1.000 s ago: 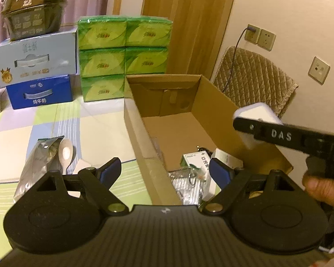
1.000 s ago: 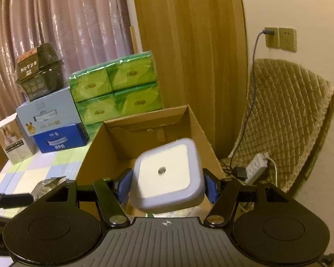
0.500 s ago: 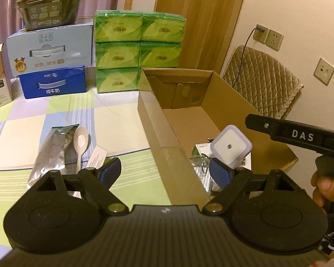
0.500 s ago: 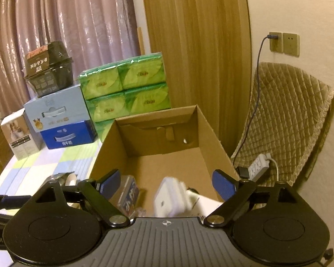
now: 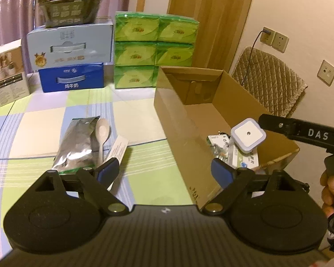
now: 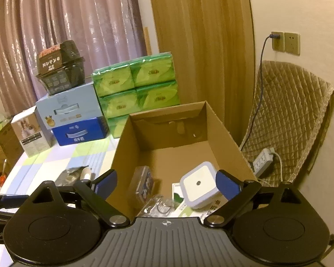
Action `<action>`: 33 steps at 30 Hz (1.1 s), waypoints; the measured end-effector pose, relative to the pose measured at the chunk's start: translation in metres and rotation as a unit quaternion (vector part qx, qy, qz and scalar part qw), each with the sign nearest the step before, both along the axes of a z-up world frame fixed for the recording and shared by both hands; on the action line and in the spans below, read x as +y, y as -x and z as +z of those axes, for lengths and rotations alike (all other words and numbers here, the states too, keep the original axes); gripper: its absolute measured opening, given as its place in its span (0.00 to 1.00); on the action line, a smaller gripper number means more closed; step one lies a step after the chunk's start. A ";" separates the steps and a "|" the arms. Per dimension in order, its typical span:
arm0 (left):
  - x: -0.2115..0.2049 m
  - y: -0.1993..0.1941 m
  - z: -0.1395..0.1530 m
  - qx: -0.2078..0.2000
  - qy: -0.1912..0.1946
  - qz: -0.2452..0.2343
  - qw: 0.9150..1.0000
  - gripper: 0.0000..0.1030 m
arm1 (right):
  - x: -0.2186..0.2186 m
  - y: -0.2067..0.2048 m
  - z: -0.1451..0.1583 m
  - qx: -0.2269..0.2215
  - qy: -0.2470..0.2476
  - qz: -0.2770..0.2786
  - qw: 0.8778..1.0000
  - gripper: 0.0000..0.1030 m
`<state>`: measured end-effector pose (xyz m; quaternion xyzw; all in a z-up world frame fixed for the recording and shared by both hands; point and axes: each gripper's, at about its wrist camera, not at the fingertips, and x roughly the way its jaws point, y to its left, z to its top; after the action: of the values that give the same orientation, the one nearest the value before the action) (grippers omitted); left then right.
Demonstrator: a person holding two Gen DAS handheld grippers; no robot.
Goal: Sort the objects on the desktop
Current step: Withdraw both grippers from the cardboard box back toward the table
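An open cardboard box [image 5: 178, 120] [image 6: 225, 133] stands at the table's right side. A square white night light [image 5: 248, 135] [image 6: 198, 184] lies inside it on top of small packets and a blue-labelled clear case [image 6: 144, 183]. My right gripper [image 6: 165, 181] hovers open above the box's near end, nothing between its fingers. My left gripper [image 5: 164, 170] is open and empty, straddling the box's left wall. A silver foil pouch [image 5: 78, 142], a wooden spoon [image 5: 102, 133] and a white paper strip [image 5: 119, 146] lie on the table left of the box.
Green tissue packs [image 5: 153, 51], a pale blue carton on a dark blue one [image 5: 71, 75], a black food tub [image 5: 71, 6] and a small white box [image 5: 9, 75] line the table's back. A quilted chair [image 6: 289, 120] and power strip [image 6: 263, 159] sit right of the box.
My right gripper opened and let go of the night light, which dropped into the box and now rests on the packets. My left gripper pulled back, showing more table.
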<state>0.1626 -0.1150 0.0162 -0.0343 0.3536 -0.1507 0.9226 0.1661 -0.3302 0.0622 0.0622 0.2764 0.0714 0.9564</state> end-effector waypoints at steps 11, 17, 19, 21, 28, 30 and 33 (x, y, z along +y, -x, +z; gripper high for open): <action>0.047 0.028 -0.016 0.021 -0.011 0.020 1.000 0.86 | 0.028 0.025 0.010 -0.001 -0.014 0.031 0.999 0.95; 0.079 0.039 -0.020 0.022 -0.036 0.044 0.998 0.86 | 0.063 0.037 0.015 -0.005 -0.027 0.067 0.997 0.96; 0.090 0.042 -0.021 0.022 -0.042 0.053 0.997 0.86 | 0.075 0.041 0.016 -0.006 -0.028 0.079 0.996 0.98; 0.101 0.046 -0.021 0.021 -0.049 0.060 0.997 0.86 | 0.087 0.044 0.016 -0.006 -0.028 0.092 0.995 0.98; 0.133 0.056 -0.022 0.027 -0.058 0.083 0.994 0.86 | 0.120 0.051 0.010 0.005 -0.027 0.122 0.992 0.98; 0.138 0.058 -0.022 0.027 -0.057 0.087 0.994 0.87 | 0.127 0.053 0.007 0.008 -0.026 0.128 0.991 0.98; 0.147 0.060 -0.022 0.027 -0.057 0.093 0.994 0.88 | 0.137 0.054 0.003 0.016 -0.027 0.137 0.990 0.98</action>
<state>0.1022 0.0320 -0.0063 -0.0183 0.3820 -0.0428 0.9230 0.1121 -0.1934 0.0655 0.0509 0.2955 0.2083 0.9310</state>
